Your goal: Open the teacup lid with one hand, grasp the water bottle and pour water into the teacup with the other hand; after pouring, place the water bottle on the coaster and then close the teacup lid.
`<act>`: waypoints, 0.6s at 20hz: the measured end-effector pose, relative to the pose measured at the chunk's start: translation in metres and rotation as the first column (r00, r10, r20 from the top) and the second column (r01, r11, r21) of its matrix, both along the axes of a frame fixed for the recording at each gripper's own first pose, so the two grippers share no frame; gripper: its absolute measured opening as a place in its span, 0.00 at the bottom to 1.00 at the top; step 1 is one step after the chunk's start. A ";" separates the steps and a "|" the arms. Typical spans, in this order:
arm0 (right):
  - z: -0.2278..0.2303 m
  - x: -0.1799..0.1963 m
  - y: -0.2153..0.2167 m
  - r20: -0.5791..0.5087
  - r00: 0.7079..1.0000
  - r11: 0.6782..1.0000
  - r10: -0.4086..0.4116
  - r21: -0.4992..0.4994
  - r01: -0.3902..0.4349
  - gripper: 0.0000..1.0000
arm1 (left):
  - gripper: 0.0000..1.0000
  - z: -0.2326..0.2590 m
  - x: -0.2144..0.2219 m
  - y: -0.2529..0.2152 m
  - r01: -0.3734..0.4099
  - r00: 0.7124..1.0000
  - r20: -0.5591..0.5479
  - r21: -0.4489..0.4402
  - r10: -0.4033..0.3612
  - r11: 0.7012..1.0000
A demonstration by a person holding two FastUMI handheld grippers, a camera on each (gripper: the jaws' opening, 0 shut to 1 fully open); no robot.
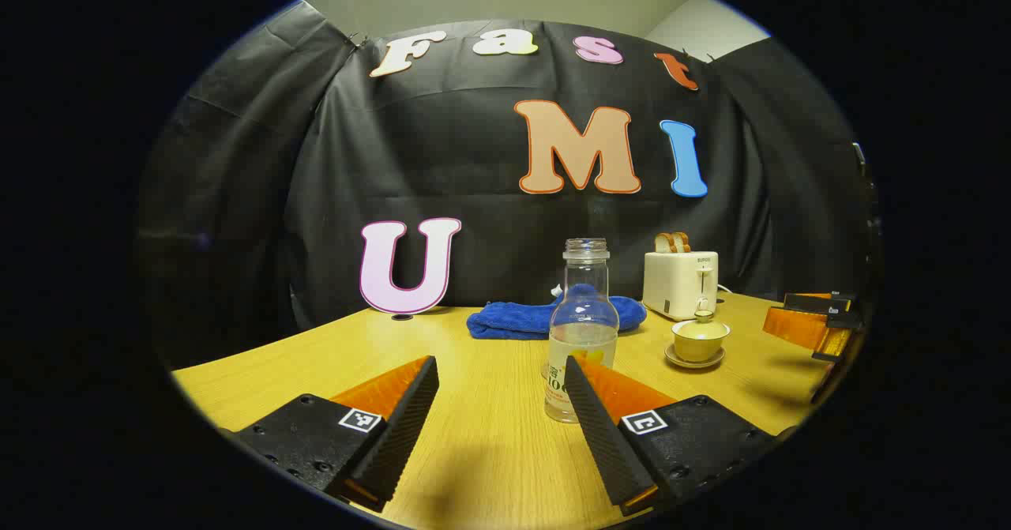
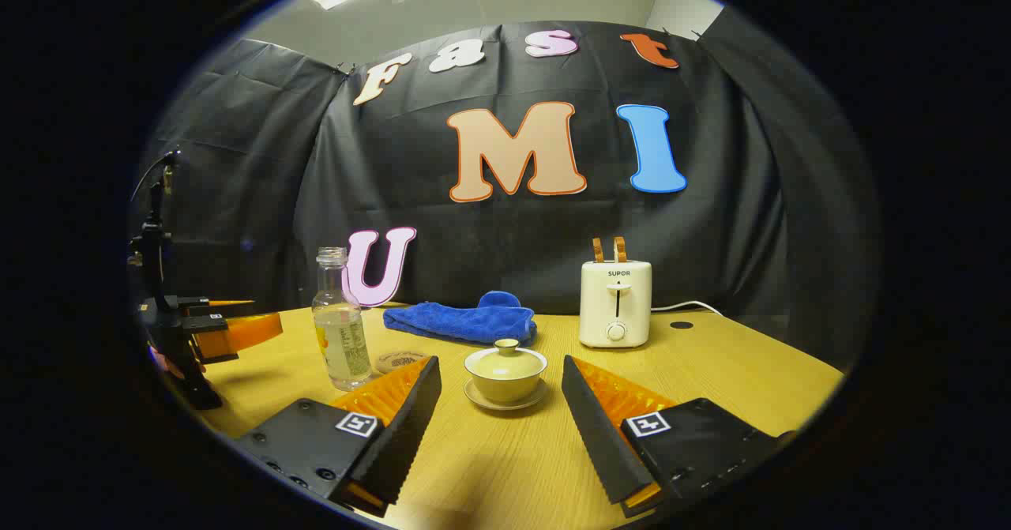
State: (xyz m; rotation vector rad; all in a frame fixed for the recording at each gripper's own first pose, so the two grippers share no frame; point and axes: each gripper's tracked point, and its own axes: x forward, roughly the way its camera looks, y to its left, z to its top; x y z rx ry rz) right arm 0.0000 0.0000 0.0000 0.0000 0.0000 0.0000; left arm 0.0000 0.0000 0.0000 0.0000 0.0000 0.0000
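An uncapped clear water bottle (image 1: 582, 329) with some liquid stands upright on the wooden table (image 1: 490, 451), just ahead of my left gripper (image 1: 501, 388), which is open and empty. The bottle (image 2: 340, 321) also stands at the left in the right gripper view, with a round coaster (image 2: 397, 361) beside it. A pale yellow lidded teacup (image 2: 505, 372) on its saucer sits straight ahead of my open right gripper (image 2: 500, 388), lid in place. The teacup (image 1: 700, 339) lies right of the bottle in the left gripper view. The other gripper (image 1: 813, 325) hovers at the far right there.
A folded blue cloth (image 2: 462, 321) lies at the back of the table (image 2: 711, 372). A white toaster (image 2: 615, 302) holding bread slices stands to the back right, its cord trailing right. The other gripper (image 2: 201, 332) and its mount sit at the left edge.
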 end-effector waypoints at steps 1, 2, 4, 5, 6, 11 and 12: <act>0.000 0.000 0.000 0.000 1.000 1.000 0.000 0.000 0.000 0.97 | 0.94 0.001 0.000 0.000 0.000 1.000 0.001 0.000 0.000 1.000; 0.000 0.000 0.000 0.000 1.000 1.000 0.000 0.000 0.000 0.95 | 0.94 0.000 0.000 0.000 0.000 1.000 0.001 0.001 0.000 1.000; 0.000 0.000 0.000 0.000 1.000 1.000 0.000 0.000 0.000 0.97 | 0.94 0.000 0.000 0.000 0.000 1.000 0.002 0.001 0.000 1.000; 0.000 0.000 0.000 0.000 1.000 1.000 0.000 0.000 0.000 0.97 | 0.94 0.000 0.000 0.000 0.000 1.000 0.001 0.000 0.000 1.000; 0.000 0.000 0.000 0.000 1.000 1.000 0.000 0.000 0.000 0.97 | 0.94 0.000 0.000 0.000 0.000 1.000 0.000 -0.001 0.000 1.000; 0.000 0.000 0.000 0.000 1.000 1.000 0.000 0.000 0.000 0.97 | 0.94 0.000 0.000 0.000 0.000 1.000 0.000 0.000 0.000 1.000; 0.000 0.000 0.000 0.000 1.000 1.000 0.000 0.000 0.000 0.97 | 0.94 0.000 0.000 0.000 0.000 1.000 0.000 0.000 0.000 1.000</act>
